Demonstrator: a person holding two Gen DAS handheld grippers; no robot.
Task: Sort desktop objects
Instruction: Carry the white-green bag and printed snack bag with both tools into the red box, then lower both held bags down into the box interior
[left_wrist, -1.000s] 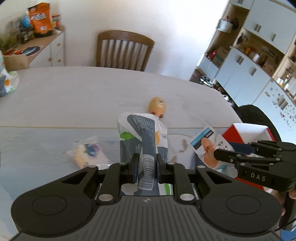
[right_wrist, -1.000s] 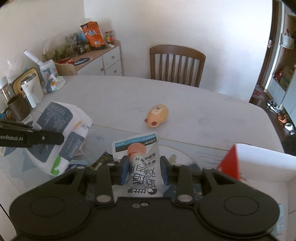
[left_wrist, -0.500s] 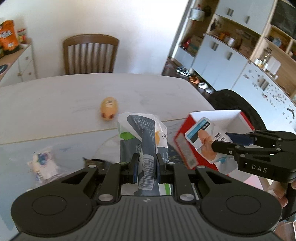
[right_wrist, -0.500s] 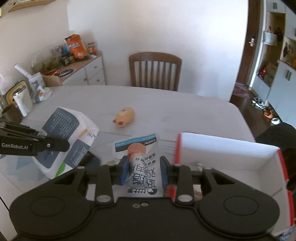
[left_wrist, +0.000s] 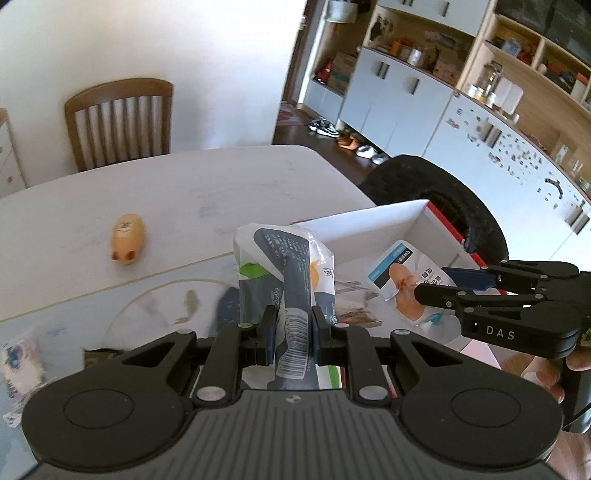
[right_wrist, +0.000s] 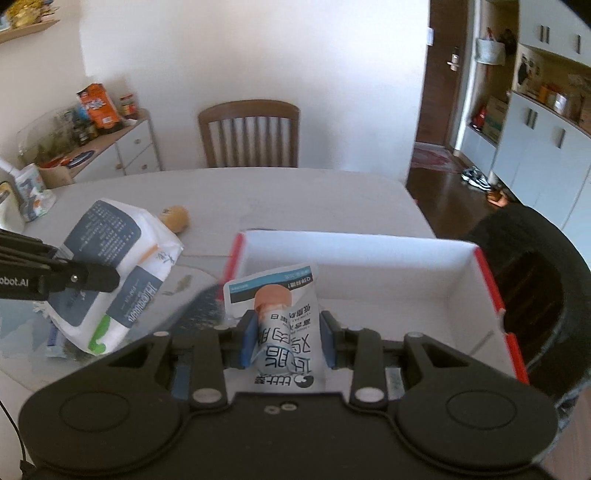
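My left gripper (left_wrist: 293, 330) is shut on a white and dark blue packet (left_wrist: 284, 269), held above the table just left of a red and white box (left_wrist: 384, 221). That packet (right_wrist: 110, 273) also shows at the left of the right wrist view, hanging from the left gripper's fingers (right_wrist: 92, 275). My right gripper (right_wrist: 287, 339) is shut on a small white sachet with an orange picture (right_wrist: 280, 317), held over the open box (right_wrist: 458, 295). In the left wrist view that sachet (left_wrist: 402, 280) hangs over the box interior.
An orange pig-shaped toy (left_wrist: 127, 236) lies on the white table (left_wrist: 184, 195). A small packet (left_wrist: 18, 358) lies at the left. A wooden chair (right_wrist: 249, 134) stands behind the table, a black seat (right_wrist: 532, 266) beside the box. A sideboard with food packs (right_wrist: 99, 107) is back left.
Both grippers have travelled to the right with their packets; the red and white box has come into full view and the sachet now hangs over its inside. The pig toy has slid to the left.
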